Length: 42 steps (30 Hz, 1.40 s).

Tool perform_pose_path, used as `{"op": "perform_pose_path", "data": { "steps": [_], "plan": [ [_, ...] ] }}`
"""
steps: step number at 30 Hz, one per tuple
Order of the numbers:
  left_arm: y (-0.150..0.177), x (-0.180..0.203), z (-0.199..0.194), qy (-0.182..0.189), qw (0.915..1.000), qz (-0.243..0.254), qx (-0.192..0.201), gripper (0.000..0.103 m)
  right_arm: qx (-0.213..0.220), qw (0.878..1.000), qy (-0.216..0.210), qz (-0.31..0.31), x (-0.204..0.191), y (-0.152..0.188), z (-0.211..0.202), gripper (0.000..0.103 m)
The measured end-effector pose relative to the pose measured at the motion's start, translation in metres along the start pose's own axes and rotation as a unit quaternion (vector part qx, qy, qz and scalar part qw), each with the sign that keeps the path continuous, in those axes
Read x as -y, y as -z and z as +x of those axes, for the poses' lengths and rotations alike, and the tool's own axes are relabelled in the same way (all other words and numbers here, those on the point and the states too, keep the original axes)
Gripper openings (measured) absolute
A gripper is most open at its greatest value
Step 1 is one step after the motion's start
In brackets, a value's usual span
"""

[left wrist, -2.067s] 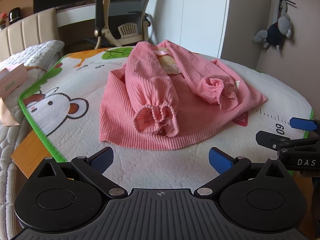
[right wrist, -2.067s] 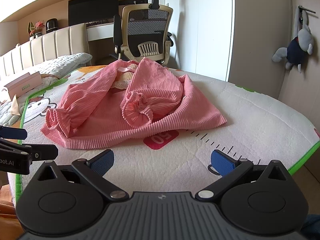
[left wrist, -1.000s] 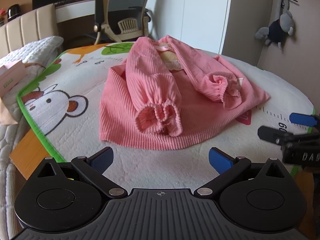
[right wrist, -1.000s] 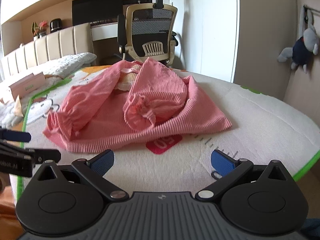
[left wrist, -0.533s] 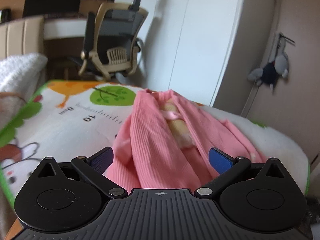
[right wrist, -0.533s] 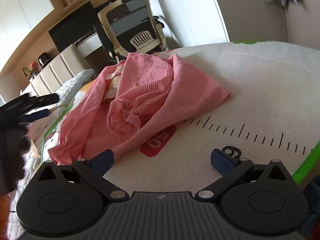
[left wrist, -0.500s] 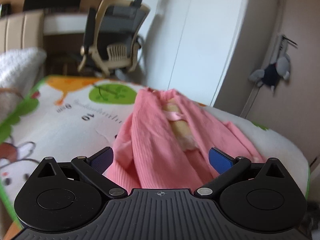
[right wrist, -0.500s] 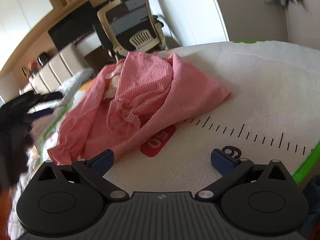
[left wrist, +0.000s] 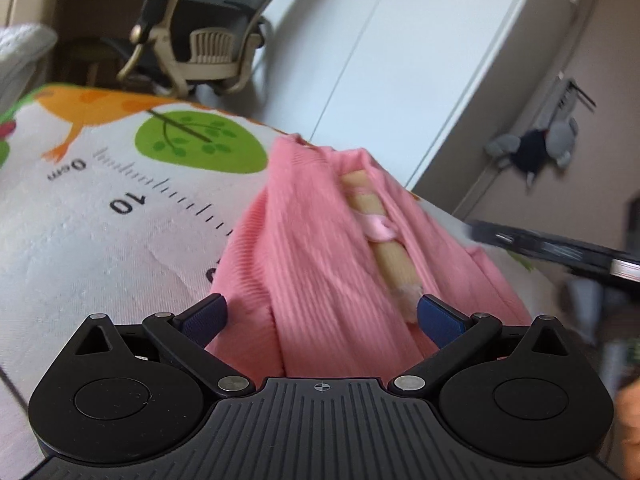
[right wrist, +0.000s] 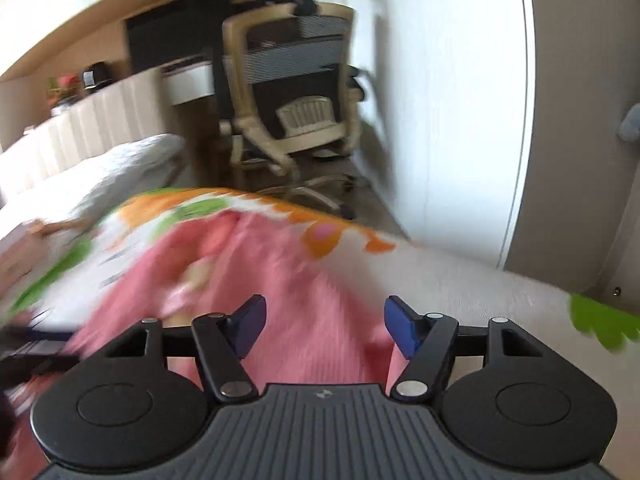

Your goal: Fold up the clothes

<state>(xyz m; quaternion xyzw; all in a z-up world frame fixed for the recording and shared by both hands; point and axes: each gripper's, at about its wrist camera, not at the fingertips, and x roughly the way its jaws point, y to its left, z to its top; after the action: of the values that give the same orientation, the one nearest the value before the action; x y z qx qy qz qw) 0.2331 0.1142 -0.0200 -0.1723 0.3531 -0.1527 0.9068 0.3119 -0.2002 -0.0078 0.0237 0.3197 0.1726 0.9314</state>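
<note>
Two grippers are hovering low over one pink ribbed garment (left wrist: 320, 264) lying bunched toward the far edge of the printed play mat (left wrist: 100, 232). Left gripper (left wrist: 322, 314): fingers spread wide, nothing between them. Right gripper (right wrist: 325, 326): jaws parted somewhat less, also empty; that view is blurring. Judgement: the fabric is looking soft, light and floppy, so pinching a shoulder seam or hem edge is suiting better than the middle. Bare mat is lying open toward the left edge for spreading; an office chair (right wrist: 296, 92) is standing beyond the far edge.

Bright daylight, perhaps from the left; fisheye bending at edges; right wrist view heavily motion-blurred.
</note>
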Motion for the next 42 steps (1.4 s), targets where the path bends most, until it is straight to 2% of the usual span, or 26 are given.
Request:
{"op": "perform_pose_path", "data": {
  "steps": [1,2,3,6,11,14,17,19,20,23,25,28,29,30,31,32,33,35,37,38,41,42],
  "plan": [
    [0.0,-0.004,0.004,0.01,0.9999,-0.008,-0.006,0.103,-0.011,1.0,-0.005,0.014,0.004,0.001,0.015,0.049],
    [0.001,-0.005,0.006,0.018,0.9997,-0.013,-0.013,0.103,-0.026,0.999,-0.017,0.031,0.008,0.004,0.026,0.034],
    [0.002,-0.005,0.007,0.025,0.9995,-0.011,-0.018,0.103,-0.034,0.998,-0.028,0.045,0.01,0.01,0.031,0.031],
    [0.012,0.0,0.0,0.044,0.9984,0.004,-0.036,0.103,-0.038,0.998,-0.05,0.002,0.0,0.033,0.011,0.029],
    [0.056,0.018,-0.035,0.095,0.9915,0.035,-0.081,0.103,-0.074,0.993,-0.079,-0.053,-0.001,0.087,-0.07,0.028],
    [0.085,0.026,-0.064,0.107,0.9885,0.037,-0.1,0.103,-0.082,0.991,-0.072,-0.083,0.005,0.12,-0.122,0.028],
    [0.101,0.028,-0.083,0.097,0.9893,0.02,-0.107,0.103,-0.082,0.99,-0.053,-0.1,0.006,0.141,-0.165,0.028],
    [0.108,0.03,-0.089,0.086,0.9907,0.019,-0.104,0.103,-0.058,0.992,-0.023,-0.109,0.002,0.142,-0.189,0.031],
    [0.11,0.032,-0.09,0.08,0.9915,0.021,-0.101,0.103,-0.042,0.993,-0.021,-0.107,-0.002,0.14,-0.2,0.036],
    [0.111,0.042,-0.09,0.058,0.9925,0.037,-0.101,0.103,0.001,0.994,-0.058,-0.089,-0.021,0.135,-0.23,0.066],
    [0.11,0.05,-0.089,0.044,0.992,0.052,-0.106,0.103,-0.003,0.991,-0.088,-0.104,-0.042,0.141,-0.232,0.067],
    [0.104,0.054,-0.092,0.028,0.9923,0.049,-0.11,0.103,-0.035,0.984,-0.082,-0.158,-0.069,0.161,-0.213,0.067],
    [0.101,0.053,-0.094,0.024,0.9928,0.042,-0.11,0.103,-0.052,0.982,-0.073,-0.164,-0.07,0.168,-0.205,0.065],
    [0.097,0.054,-0.1,0.021,0.9939,0.042,-0.1,0.103,-0.062,0.981,-0.067,-0.172,-0.068,0.172,-0.201,0.051],
    [0.094,0.057,-0.108,0.019,0.9947,0.056,-0.085,0.103,-0.066,0.979,-0.064,-0.182,-0.064,0.173,-0.201,0.041],
    [0.091,0.062,-0.117,0.017,0.9948,0.073,-0.068,0.103,-0.07,0.977,-0.06,-0.191,-0.061,0.175,-0.202,0.023],
    [0.088,0.067,-0.125,0.015,0.9944,0.091,-0.052,0.103,-0.068,0.976,-0.058,-0.199,-0.056,0.172,-0.204,0.012],
    [0.087,0.081,-0.135,0.018,0.9912,0.125,-0.04,0.103,-0.051,0.973,-0.043,-0.221,-0.046,0.159,-0.215,0.009],
    [0.091,0.096,-0.136,0.029,0.9878,0.145,-0.05,0.103,-0.004,0.958,0.031,-0.284,-0.037,0.146,-0.225,0.004],
    [0.095,0.104,-0.134,0.035,0.9859,0.153,-0.058,0.103,0.014,0.955,0.063,-0.288,-0.027,0.135,-0.228,0.002],
    [0.108,0.124,-0.128,0.05,0.9792,0.182,-0.074,0.103,0.047,0.962,0.136,-0.231,0.012,0.095,-0.229,0.002],
    [0.112,0.13,-0.127,0.052,0.9774,0.191,-0.076,0.103,0.064,0.96,0.164,-0.219,0.023,0.086,-0.231,0.002]
  ]
}}
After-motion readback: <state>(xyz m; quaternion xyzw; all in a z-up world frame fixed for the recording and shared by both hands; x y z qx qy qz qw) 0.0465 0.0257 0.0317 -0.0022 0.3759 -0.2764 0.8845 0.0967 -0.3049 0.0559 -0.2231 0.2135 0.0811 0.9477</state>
